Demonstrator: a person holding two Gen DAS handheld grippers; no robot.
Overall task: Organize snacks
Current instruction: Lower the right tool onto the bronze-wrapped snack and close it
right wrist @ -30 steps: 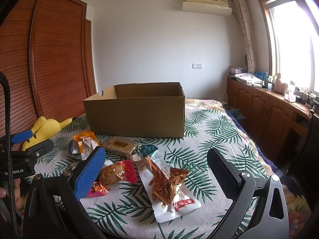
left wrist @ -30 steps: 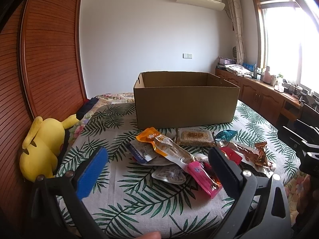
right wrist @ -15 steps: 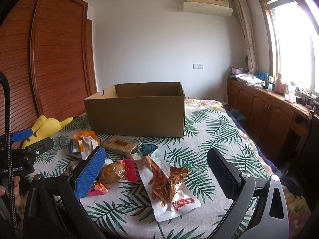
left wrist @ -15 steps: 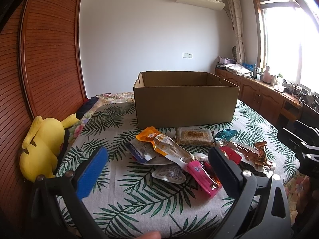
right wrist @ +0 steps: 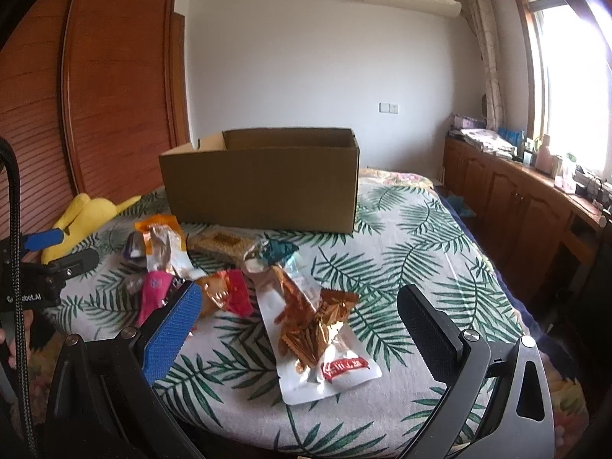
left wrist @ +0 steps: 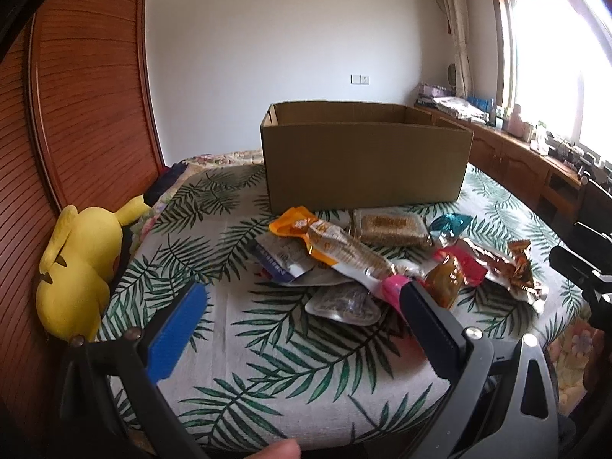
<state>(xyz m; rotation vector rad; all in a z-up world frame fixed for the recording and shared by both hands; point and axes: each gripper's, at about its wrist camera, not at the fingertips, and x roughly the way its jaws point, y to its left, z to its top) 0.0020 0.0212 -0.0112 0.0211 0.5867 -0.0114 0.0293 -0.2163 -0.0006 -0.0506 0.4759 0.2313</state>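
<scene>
An open cardboard box [left wrist: 365,160] stands on the leaf-print bed [left wrist: 267,355]; it also shows in the right wrist view [right wrist: 264,187]. In front of it lies a pile of snack packets: an orange-and-silver pouch [left wrist: 332,244], a brown cake in clear wrap [left wrist: 388,225], a teal candy [left wrist: 449,223], a pink packet [right wrist: 155,287] and a long clear pouch with brown pieces [right wrist: 317,325]. My left gripper [left wrist: 302,310] is open and empty, just short of the pile. My right gripper [right wrist: 300,315] is open and empty, above the long clear pouch.
A yellow plush toy [left wrist: 76,264] lies at the bed's left edge by the wooden wardrobe [left wrist: 88,95]. A wooden cabinet [right wrist: 516,199] with bottles runs under the window on the right. The left gripper appears in the right wrist view [right wrist: 46,264].
Both views have shifted only slightly; the grippers stay open and the snacks and box have not moved.
</scene>
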